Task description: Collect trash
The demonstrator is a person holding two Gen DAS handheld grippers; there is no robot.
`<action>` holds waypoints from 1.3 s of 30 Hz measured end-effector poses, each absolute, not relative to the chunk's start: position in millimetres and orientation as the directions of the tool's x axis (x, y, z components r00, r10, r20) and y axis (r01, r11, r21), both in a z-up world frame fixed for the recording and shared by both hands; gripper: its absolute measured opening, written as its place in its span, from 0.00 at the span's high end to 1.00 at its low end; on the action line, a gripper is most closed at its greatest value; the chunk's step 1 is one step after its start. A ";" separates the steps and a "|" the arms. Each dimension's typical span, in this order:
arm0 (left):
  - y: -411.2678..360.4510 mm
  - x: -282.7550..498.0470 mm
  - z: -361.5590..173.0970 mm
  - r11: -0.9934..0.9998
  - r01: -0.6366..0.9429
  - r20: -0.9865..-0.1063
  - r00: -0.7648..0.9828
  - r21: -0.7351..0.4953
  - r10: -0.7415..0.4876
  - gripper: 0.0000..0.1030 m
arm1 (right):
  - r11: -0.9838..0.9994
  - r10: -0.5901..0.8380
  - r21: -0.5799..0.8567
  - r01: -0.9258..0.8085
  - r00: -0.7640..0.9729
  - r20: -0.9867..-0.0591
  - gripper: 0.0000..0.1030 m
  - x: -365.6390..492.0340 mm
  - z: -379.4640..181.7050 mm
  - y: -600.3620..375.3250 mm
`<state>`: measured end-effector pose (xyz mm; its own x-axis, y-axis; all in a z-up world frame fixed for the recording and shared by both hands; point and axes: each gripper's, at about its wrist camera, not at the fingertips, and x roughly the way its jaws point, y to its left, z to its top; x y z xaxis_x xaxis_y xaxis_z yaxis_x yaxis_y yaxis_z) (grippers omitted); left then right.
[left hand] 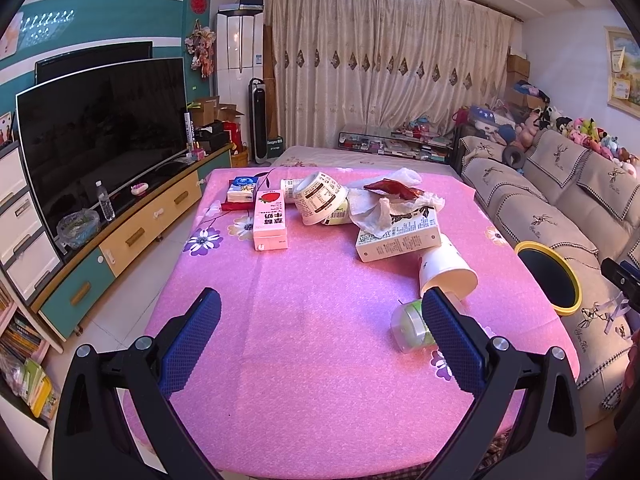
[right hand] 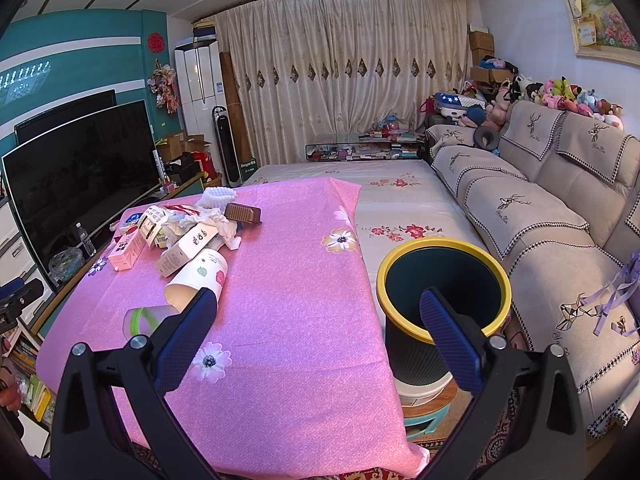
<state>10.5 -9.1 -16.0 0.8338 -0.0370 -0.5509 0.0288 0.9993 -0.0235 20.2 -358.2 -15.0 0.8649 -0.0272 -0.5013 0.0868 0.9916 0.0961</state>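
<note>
Both grippers hover over the near edge of a pink-clothed tabletop (left hand: pixel 304 320), jaws spread wide and holding nothing. Left gripper (left hand: pixel 320 344): its view shows the trash heaped from 12 to 2 o'clock. Right gripper (right hand: pixel 318 332): its view shows the same heap at 10 o'clock and a yellow-rimmed bin (right hand: pixel 444 300) standing off the tabletop's right edge at 2 o'clock.

Trash nearest the jaws: a clear plastic cup (left hand: pixel 408 326) lying on its side, touching a toppled white paper cup (left hand: pixel 446 270). Behind them a white carton (left hand: pixel 396 240) lies under crumpled tissue (left hand: pixel 372 208) and a red wrapper (left hand: pixel 394 189). A pink milk carton (left hand: pixel 270 220) lies apart at 11 o'clock, with a printed paper bowl (left hand: pixel 320 198) just beside it.

Likely hazards, as judged from this layout:
- Both cups lie on curved sides; a jaw nudging one probably rolls it toward the right edge.
- The thin clear cup may buckle or squirt out under a hard squeeze.
- Lifting the white carton first would likely spill the tissue and wrapper resting on it.
- The bin's mouth sits below and beside the tabletop; an early release drops trash on the floor.
</note>
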 end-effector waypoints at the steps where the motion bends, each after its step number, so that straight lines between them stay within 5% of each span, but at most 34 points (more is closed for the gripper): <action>1: -9.5 10.2 -15.9 0.999 0.030 -0.551 0.834 -0.024 -0.038 0.04 | 0.992 -0.027 0.097 0.087 0.864 -0.502 0.06 20.5 -15.4 -358.0; 18: -4.8 20.2 -20.8 0.998 0.027 -0.567 0.822 -0.048 -0.050 0.04 | 0.992 0.106 0.120 -0.047 0.825 -0.555 0.07 74.8 -48.0 -326.2; 27: -2.1 35.4 -33.9 0.998 0.022 -0.594 0.803 -0.054 -0.050 0.04 | 0.973 0.230 0.174 -0.153 0.732 -0.641 0.41 123.1 -85.1 -290.0; 39: -5.8 50.5 -47.7 0.999 0.033 -0.615 0.787 -0.041 -0.051 0.04 | 0.974 0.227 0.150 -0.172 0.670 -0.707 0.59 166.0 -114.4 -258.5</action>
